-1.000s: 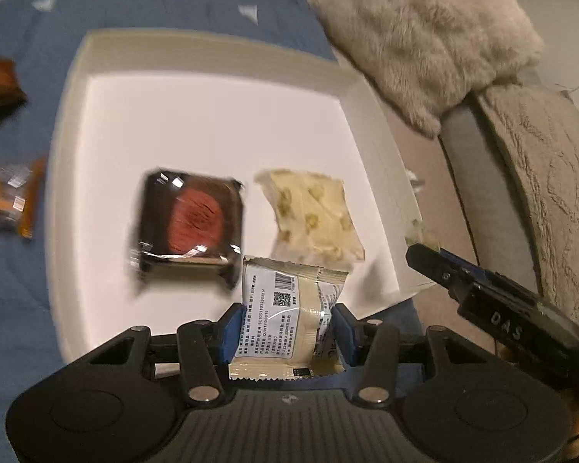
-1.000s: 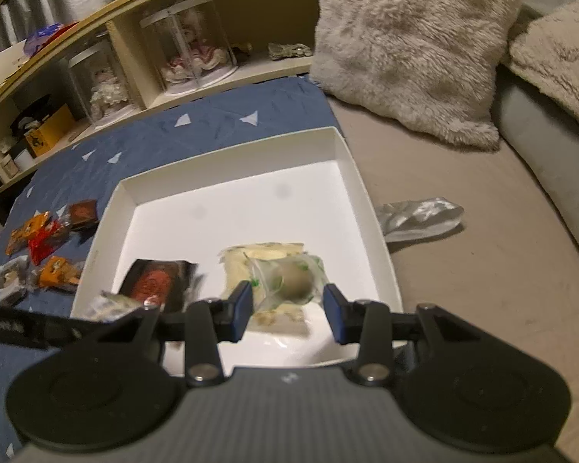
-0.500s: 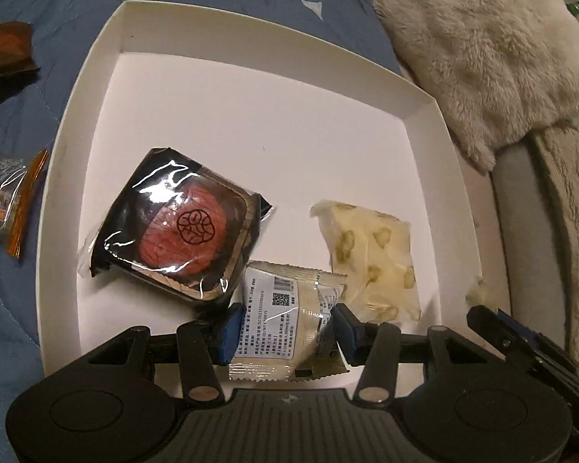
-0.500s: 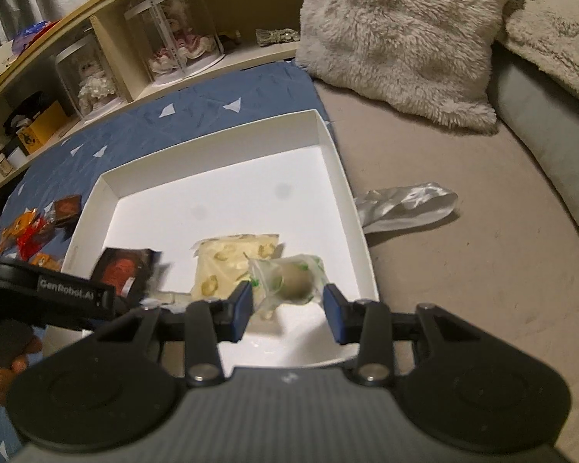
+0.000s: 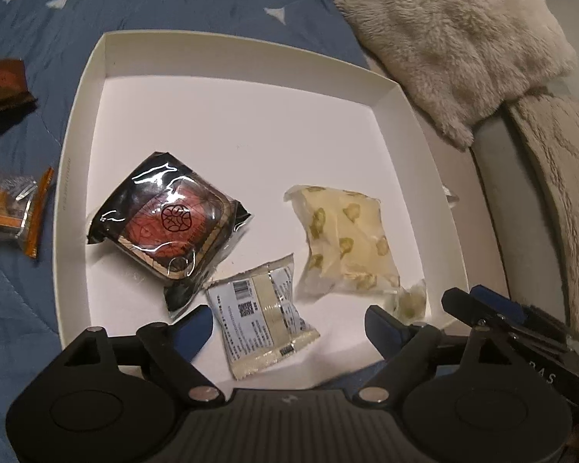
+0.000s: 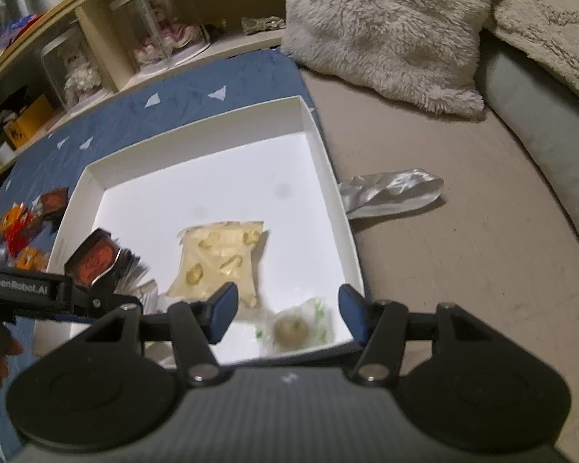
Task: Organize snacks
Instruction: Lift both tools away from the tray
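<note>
Left gripper (image 5: 287, 322) jaws just opened wide — nothing gripped now, the white labelled packet (image 5: 261, 314) lying loose between the blue pads (image 5: 195, 326) on the floor of the white box (image 5: 413, 108), toward its 6 o'clock wall. Right gripper (image 6: 283, 314) jaws likewise just parted to about half width, holding nothing; the small clear-wrapped round snack (image 6: 293, 328) resting free between them, close to the box's 5 o'clock corner and blurred in the right wrist view.

Outward from there: pale yellow speckled packet (image 5: 343, 243) at about 1 o'clock from the labelled packet, dark packet with the red cake (image 5: 170, 223) at 10 o'clock, its tail just beside the labelled one. Loose orange and brown snacks (image 6: 19, 231) well apart at 9 o'clock on the blue bedspread (image 5: 173, 4), not yet boxed. Crumpled silver wrapper (image 6: 393, 189) outside the box at 3 o'clock.

Likely trouble on withdrawal — a pad catching crinkly film and dragging a packet back out, or flicking the light round snack over the low wall so near it. Also a clash risk: both tools crowded at the same 6 o'clock edge, the right one's arm close beside the left's jaw. Safer lifting straight up, one at a time
</note>
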Demonstrator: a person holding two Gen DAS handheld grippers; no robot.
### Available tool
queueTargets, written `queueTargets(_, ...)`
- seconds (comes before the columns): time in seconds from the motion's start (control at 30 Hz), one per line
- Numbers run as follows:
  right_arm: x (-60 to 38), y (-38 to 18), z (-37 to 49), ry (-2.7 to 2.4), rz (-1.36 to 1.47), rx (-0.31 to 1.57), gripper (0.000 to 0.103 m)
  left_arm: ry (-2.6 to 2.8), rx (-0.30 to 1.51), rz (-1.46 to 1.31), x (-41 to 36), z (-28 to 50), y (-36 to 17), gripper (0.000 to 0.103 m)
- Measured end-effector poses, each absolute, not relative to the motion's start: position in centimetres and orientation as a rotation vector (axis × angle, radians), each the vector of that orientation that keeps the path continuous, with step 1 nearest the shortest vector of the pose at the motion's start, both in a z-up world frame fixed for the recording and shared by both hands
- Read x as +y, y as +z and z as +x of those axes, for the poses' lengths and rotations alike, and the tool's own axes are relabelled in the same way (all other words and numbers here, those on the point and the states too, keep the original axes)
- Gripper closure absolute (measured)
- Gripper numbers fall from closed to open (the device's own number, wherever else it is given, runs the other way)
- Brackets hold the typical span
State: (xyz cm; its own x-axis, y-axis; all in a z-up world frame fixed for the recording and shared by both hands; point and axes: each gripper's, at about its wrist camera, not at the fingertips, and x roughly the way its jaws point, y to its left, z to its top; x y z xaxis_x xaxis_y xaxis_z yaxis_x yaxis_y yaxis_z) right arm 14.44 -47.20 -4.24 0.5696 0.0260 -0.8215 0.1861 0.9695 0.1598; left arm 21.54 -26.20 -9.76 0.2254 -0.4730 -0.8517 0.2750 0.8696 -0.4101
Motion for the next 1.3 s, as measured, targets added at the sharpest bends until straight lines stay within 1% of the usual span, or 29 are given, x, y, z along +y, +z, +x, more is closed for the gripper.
queueTargets(0.2, -46.6, -3.5, 13.8, -0.089, 0.223, 0.962, 0.032, -0.522, 1.215, -0.156, -25.5, 20.4, -8.5, 0.01)
queueTargets(0.3, -46.4, -3.1, 13.2, -0.086, 0.232, 0.957, 0.025, -0.518, 1.207, -0.139, -25.3, 19.8, -7.9, 0.008)
queueTargets(0.37, -46.3, -2.8, 12.8, -0.086, 0.235, 0.949, 0.02, -0.519, 1.194, -0.125, -25.2, 19.3, -7.6, 0.004)
queueTargets(0.4, -46.3, -2.7, 12.6, -0.086, 0.232, 0.947, 0.02, -0.518, 1.189, -0.12, -25.0, 19.1, -7.4, 0.004)
queueTargets(0.47, -46.2, -2.4, 12.2, -0.092, 0.224, 0.945, 0.014, -0.52, 1.177, -0.116, -24.8, 18.6, -7.2, 0.0)
queueTargets(0.63, -46.0, -1.6, 11.1, -0.108, 0.216, 0.929, 0.001, -0.523, 1.152, -0.104, -24.0, 17.6, -6.7, 0.0)
queueTargets(1.03, -44.3, -0.3, 9.7, -0.115, 0.186, 0.913, 0.001, -0.508, 1.058, -0.069, -20.9, 16.0, -4.9, 0.0)
queueTargets(1.3, -42.5, 0.2, 9.9, -0.102, 0.186, 0.921, 0.001, -0.477, 1.017, -0.074, -17.4, 15.6, -4.2, 0.0)
